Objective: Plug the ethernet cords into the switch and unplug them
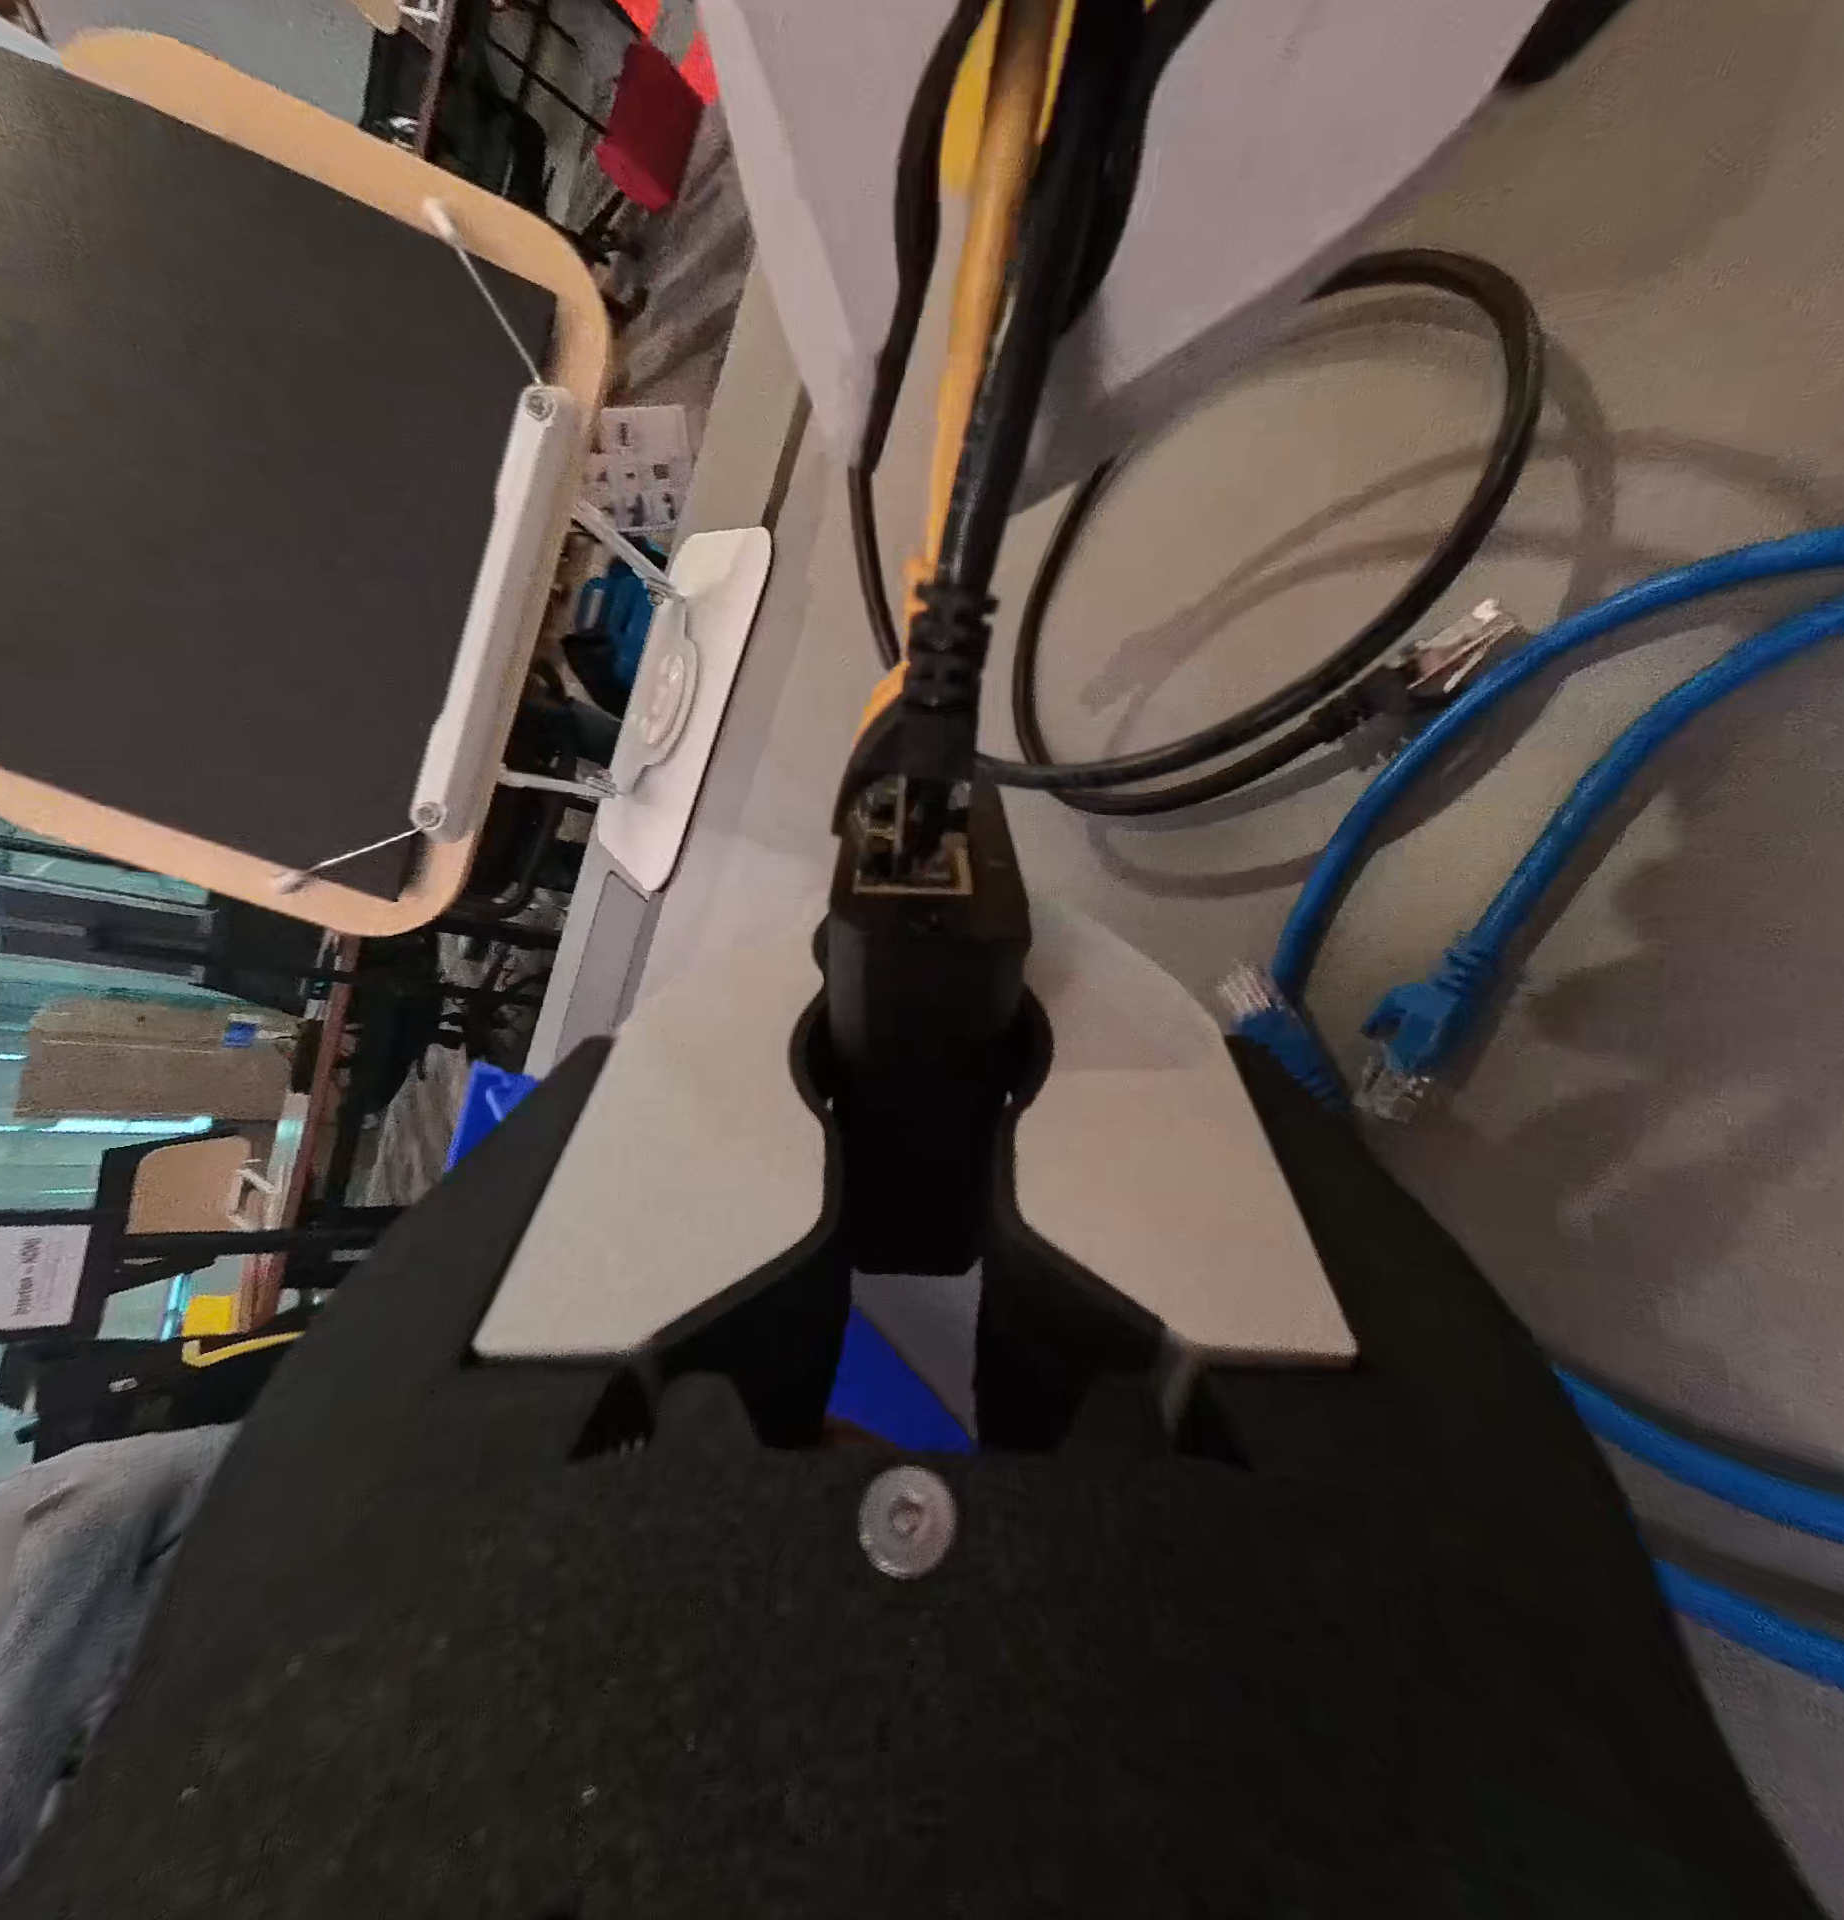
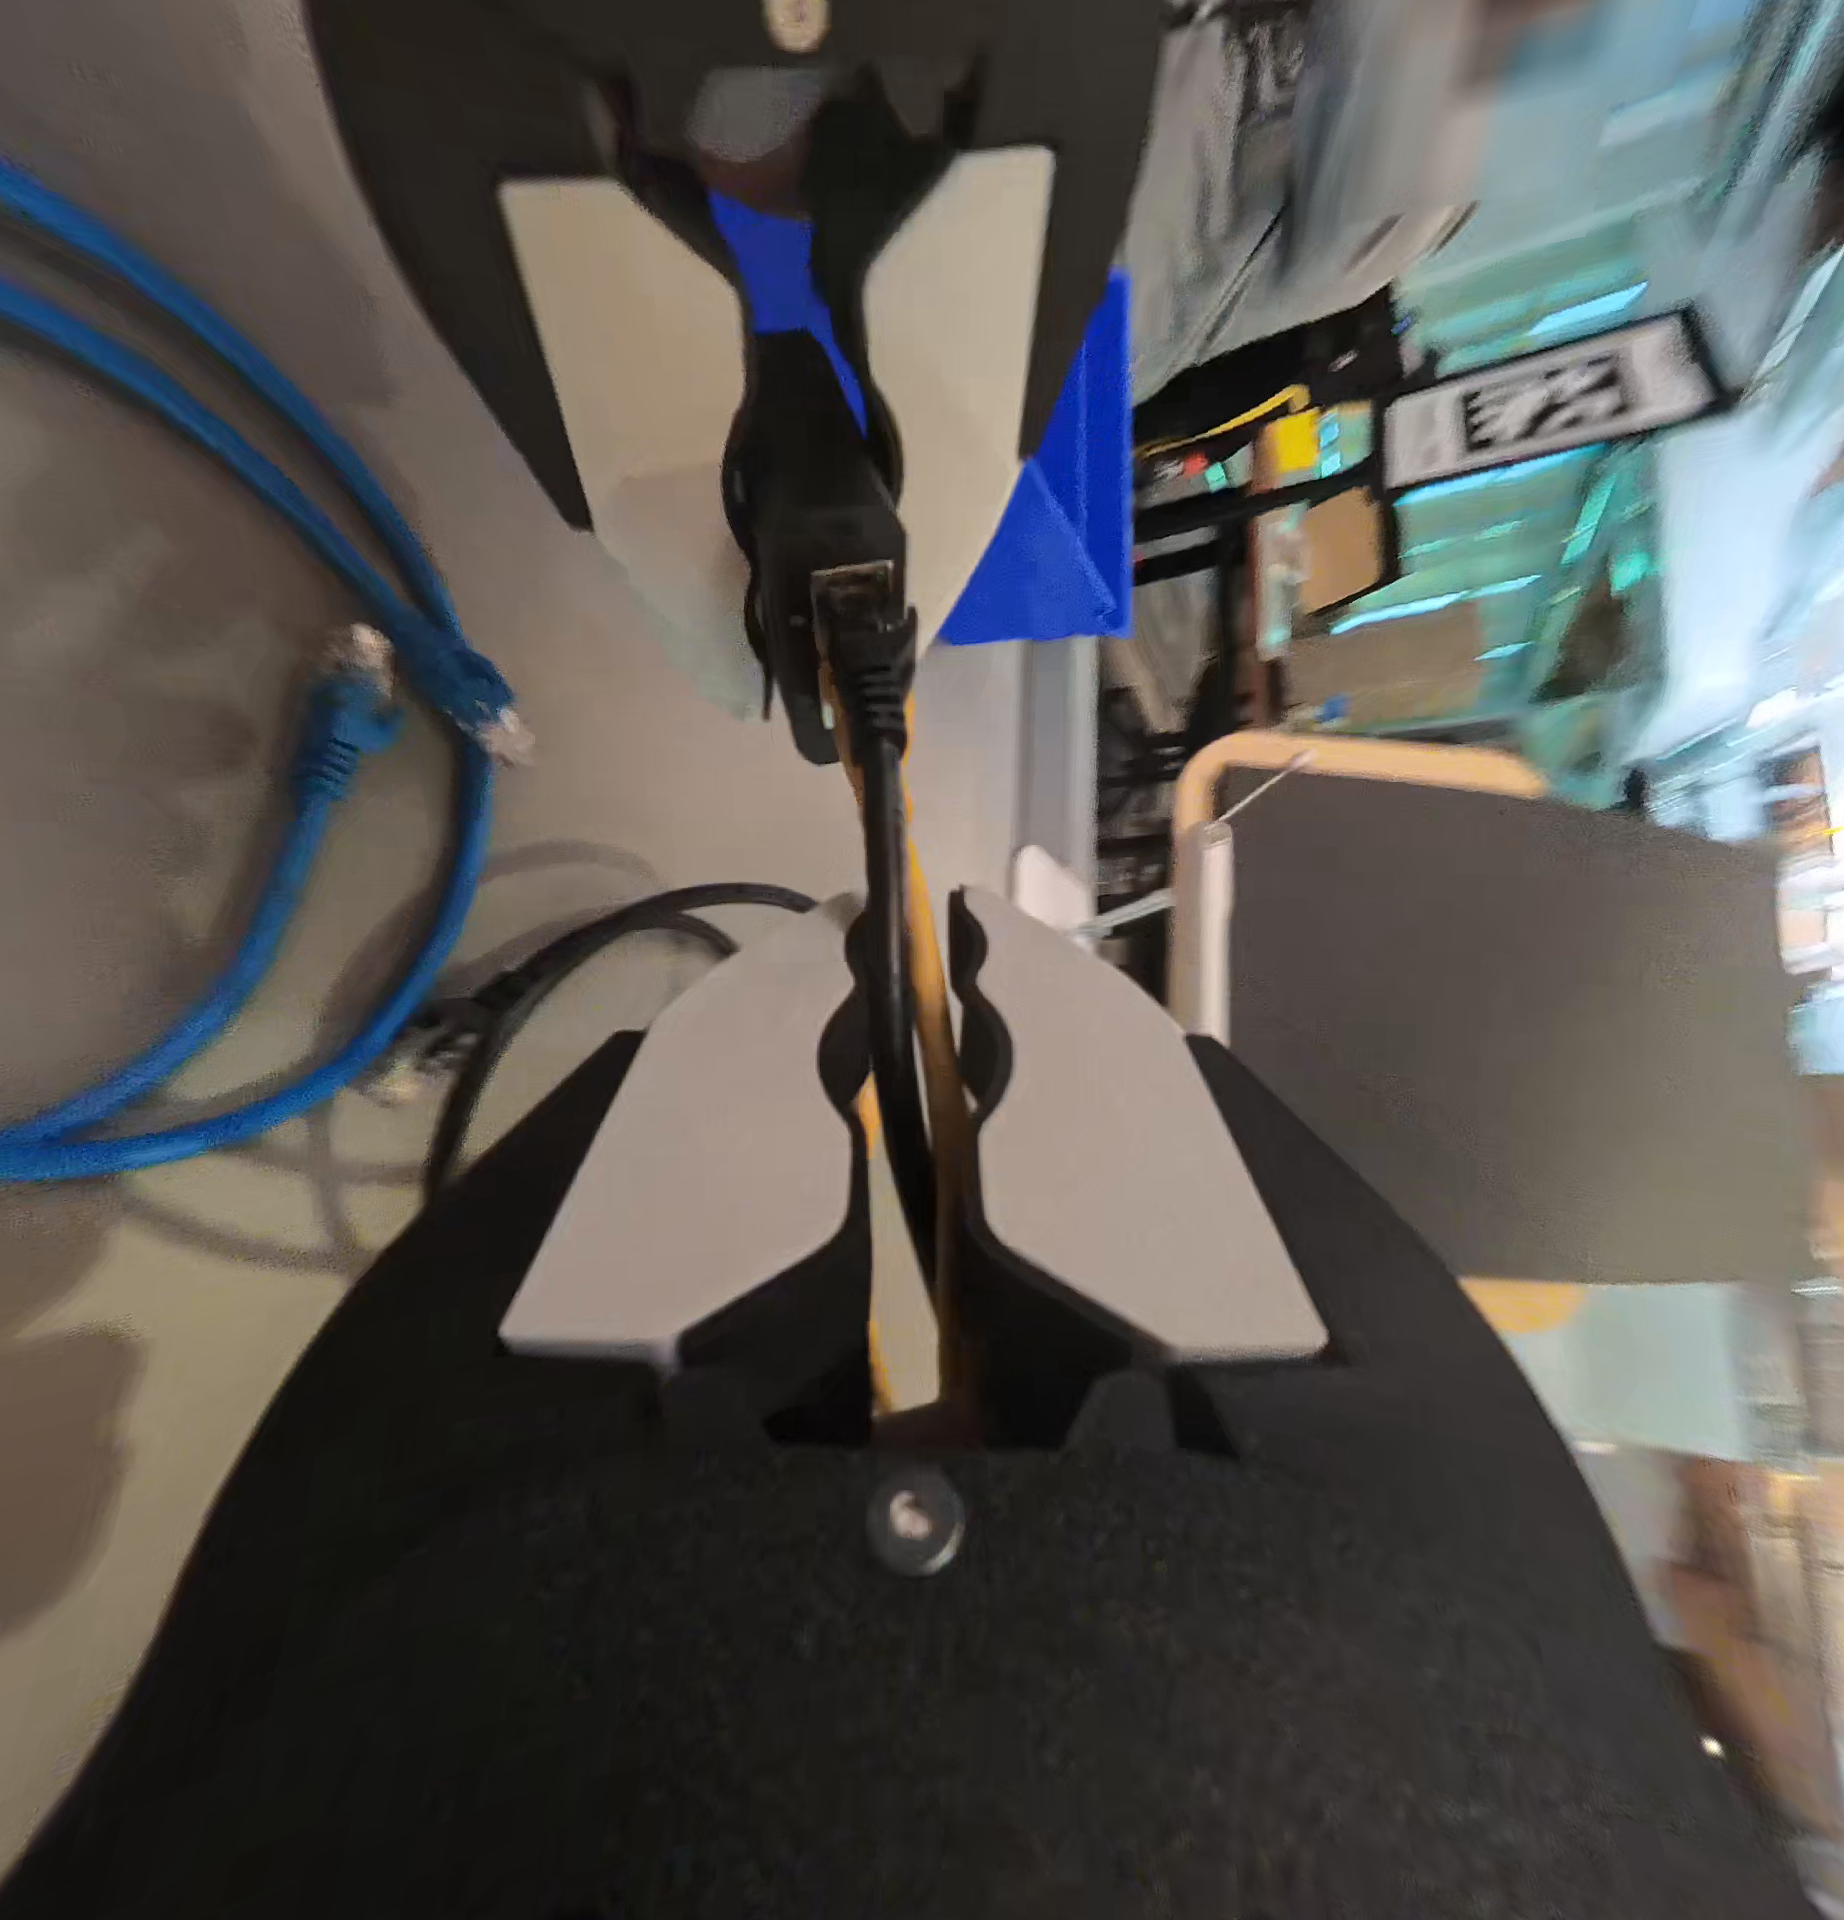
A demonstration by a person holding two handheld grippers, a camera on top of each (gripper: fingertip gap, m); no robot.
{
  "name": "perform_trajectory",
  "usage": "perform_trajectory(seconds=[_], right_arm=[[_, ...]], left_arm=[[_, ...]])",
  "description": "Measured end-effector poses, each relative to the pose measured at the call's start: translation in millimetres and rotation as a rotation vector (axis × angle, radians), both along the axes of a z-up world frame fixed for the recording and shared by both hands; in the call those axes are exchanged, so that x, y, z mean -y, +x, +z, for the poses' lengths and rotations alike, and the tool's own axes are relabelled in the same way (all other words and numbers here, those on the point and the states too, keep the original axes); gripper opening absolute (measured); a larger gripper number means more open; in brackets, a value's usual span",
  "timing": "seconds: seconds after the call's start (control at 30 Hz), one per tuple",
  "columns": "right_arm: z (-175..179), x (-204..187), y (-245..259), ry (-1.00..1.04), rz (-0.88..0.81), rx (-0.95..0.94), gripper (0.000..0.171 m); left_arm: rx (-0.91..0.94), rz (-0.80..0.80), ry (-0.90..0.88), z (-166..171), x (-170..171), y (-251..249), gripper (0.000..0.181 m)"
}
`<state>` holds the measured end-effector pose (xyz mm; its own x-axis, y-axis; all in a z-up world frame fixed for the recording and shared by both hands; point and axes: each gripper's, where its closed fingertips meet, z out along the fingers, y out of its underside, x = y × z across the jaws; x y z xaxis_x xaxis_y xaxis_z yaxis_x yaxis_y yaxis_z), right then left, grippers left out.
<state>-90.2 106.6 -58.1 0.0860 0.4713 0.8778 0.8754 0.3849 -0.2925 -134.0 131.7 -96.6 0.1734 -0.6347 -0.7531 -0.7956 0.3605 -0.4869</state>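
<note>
My left gripper [image 1: 923,1049] is shut on the black switch [image 1: 923,935] and holds it above the grey table [image 1: 1676,1195]. A black cord [image 1: 975,499] and a yellow cord [image 1: 985,208] are plugged into its ports. My right gripper [image 2: 902,935] is shut around both the black cord [image 2: 882,831] and the yellow cord [image 2: 944,1143], a short way behind the plugs. The switch [image 2: 804,540] and the left gripper [image 2: 814,644] face it. The right gripper's white fingers [image 1: 793,208] show at the top of the left wrist view.
Two blue ethernet cords [image 1: 1520,831] lie unplugged on the table, also in the right wrist view [image 2: 326,748]. A second black cord [image 1: 1469,520] loops on the table, its plug [image 1: 1458,649] free. A black panel with a tan rim [image 1: 222,468] stands past the table edge.
</note>
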Motion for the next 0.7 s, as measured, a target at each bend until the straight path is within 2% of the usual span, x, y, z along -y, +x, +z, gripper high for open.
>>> perform_trajectory(seconds=[0.07,0.13,0.2,0.27,0.3,0.33,0.43,0.53,0.6,0.7], right_arm=[[14,8,4,-0.108,-0.018,-0.177,0.021],[37,29,10,-0.274,-0.005,-0.411,0.023],[37,63,15,-0.644,0.018,-0.584,0.025],[16,101,23,-1.065,0.016,-0.65,0.047],[0,107,28,-1.184,-0.04,-0.674,0.047],[-22,102,35,-1.226,-0.14,-0.686,0.047],[-77,72,56,-1.134,-0.477,-0.722,0.046],[-101,80,43,-1.08,-0.549,-0.676,0.049],[-112,79,39,-0.974,-0.624,-0.595,0.057],[-125,79,34,-0.906,-0.755,-0.574,0.049]], left_arm=[[0.033,0.052,0.031,4,-9,-3,0.026],[0.087,0.139,0.01,8,-24,-14,0.026],[0.177,0.231,-0.006,19,-37,-30,0.025],[0.261,0.305,-0.037,27,-46,-44,0.025],[0.294,0.336,-0.042,30,-48,-49,0.025],[0.314,0.356,-0.047,30,-48,-53,0.025],[0.318,0.378,-0.047,23,-45,-57,0.025],[0.325,0.386,-0.068,16,-42,-56,0.026],[0.337,0.387,-0.095,11,-38,-53,0.026],[0.318,0.394,-0.081,5,-31,-53,0.026]])
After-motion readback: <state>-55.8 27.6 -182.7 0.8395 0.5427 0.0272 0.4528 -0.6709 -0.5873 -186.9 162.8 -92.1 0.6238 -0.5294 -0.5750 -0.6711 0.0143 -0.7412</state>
